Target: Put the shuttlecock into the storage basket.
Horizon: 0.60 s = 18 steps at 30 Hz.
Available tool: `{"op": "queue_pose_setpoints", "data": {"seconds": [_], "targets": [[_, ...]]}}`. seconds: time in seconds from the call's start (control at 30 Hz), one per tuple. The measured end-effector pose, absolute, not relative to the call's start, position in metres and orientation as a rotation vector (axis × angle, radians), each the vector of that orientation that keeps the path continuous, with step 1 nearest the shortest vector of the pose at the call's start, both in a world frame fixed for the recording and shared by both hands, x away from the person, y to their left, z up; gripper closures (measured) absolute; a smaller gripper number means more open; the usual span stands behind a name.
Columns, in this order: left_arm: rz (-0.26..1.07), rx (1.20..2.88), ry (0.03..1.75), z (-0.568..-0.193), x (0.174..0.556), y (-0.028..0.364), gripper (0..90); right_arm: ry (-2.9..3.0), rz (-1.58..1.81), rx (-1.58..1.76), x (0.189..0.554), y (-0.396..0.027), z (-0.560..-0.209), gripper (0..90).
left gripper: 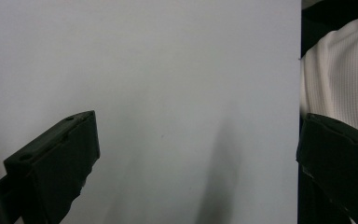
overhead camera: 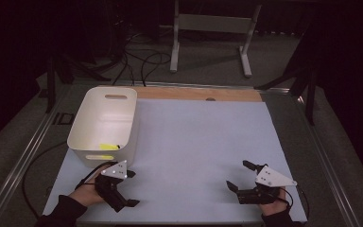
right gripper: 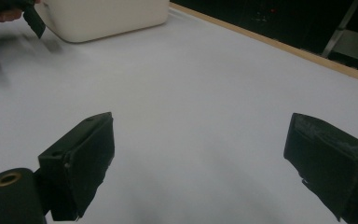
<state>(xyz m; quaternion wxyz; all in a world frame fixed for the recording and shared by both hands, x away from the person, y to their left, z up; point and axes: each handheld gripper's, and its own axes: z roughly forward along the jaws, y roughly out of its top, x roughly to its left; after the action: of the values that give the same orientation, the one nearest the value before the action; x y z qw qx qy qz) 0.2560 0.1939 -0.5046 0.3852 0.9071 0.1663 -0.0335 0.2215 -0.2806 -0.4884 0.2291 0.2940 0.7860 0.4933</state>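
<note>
High view: the left gripper (overhead camera: 131, 188) lies low over the near left part of the pale grey-white table mat (overhead camera: 194, 142), held by the person's left hand (overhead camera: 86, 193), whose dark sleeve enters from the bottom edge. Its jaws point toward the table centre and stand wide apart with nothing between them. The grey three-cornered plate on top faces up. Just beyond this gripper stands the white rectangular plastic bin with cut-out handles (overhead camera: 105, 124), on the left side of the mat; a small yellow item (overhead camera: 109, 146) lies inside it against the near wall. The gripper is close to the bin's near wall but apart from it.

The right gripper (overhead camera: 240, 175) rests at the near right of the mat, held by the right hand (overhead camera: 276, 197). Its jaws point left toward the centre, spread wide and empty.

Left gripper view: both black jaws frame bare mat (left gripper: 168, 93); a white ribbed sleeve (left gripper: 340, 79) shows at the right edge.

Right gripper view: the open jaws frame bare mat (right gripper: 205, 93); the bin (right gripper: 102, 16) stands far off at upper left, with the left gripper's black jaw tip (right gripper: 33, 19) beside it.
</note>
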Motion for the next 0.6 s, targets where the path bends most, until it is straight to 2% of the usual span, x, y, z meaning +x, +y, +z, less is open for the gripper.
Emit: {"op": "queue_pose_setpoints", "data": {"seconds": [0.6], "targets": [[-0.037,2.261,0.471,-0.507,0.25,0.214,0.0,2.17,1.353,0.808,0.222,-0.281,-0.49,8.4]]}}
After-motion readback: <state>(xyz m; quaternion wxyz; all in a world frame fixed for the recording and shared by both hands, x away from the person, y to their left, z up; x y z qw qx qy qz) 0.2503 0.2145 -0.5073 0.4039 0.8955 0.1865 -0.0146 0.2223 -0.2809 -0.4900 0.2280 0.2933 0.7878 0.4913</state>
